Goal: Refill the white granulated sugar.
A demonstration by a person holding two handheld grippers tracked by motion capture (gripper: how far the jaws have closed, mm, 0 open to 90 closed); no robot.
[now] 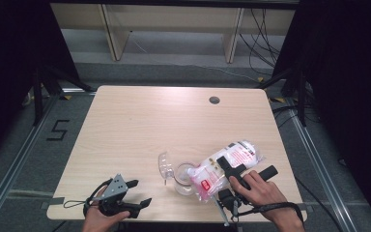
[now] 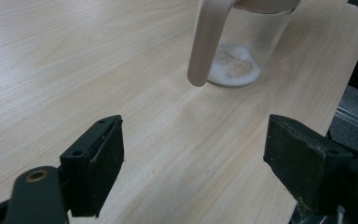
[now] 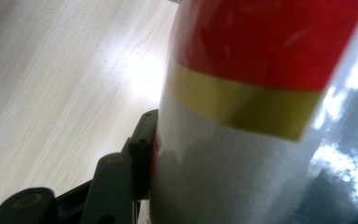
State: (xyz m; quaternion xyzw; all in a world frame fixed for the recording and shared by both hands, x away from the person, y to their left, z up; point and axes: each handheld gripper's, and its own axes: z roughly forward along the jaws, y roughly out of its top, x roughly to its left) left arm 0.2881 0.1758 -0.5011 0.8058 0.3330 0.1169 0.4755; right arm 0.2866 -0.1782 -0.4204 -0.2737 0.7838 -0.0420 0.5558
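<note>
- The right gripper [image 1: 233, 170] is seen in the high view clamped around a clear plastic bag [image 1: 227, 166] of white powder with red print; its jaws are pressed against the bag's sides.
- The bag is held tilted, its lower end over the mouth of a clear jug [image 1: 185, 178] near the table's front edge.
- In the left gripper view, a little white powder [image 2: 233, 66] is seen on the jug's bottom, beside its pale handle [image 2: 207, 39].
- A clear lid [image 1: 164, 165] is set just left of the jug.
- The left gripper [image 1: 137, 193] is held with its jaws spread and nothing between them, well left of the jug above the wooden table [image 1: 140, 125].
</note>
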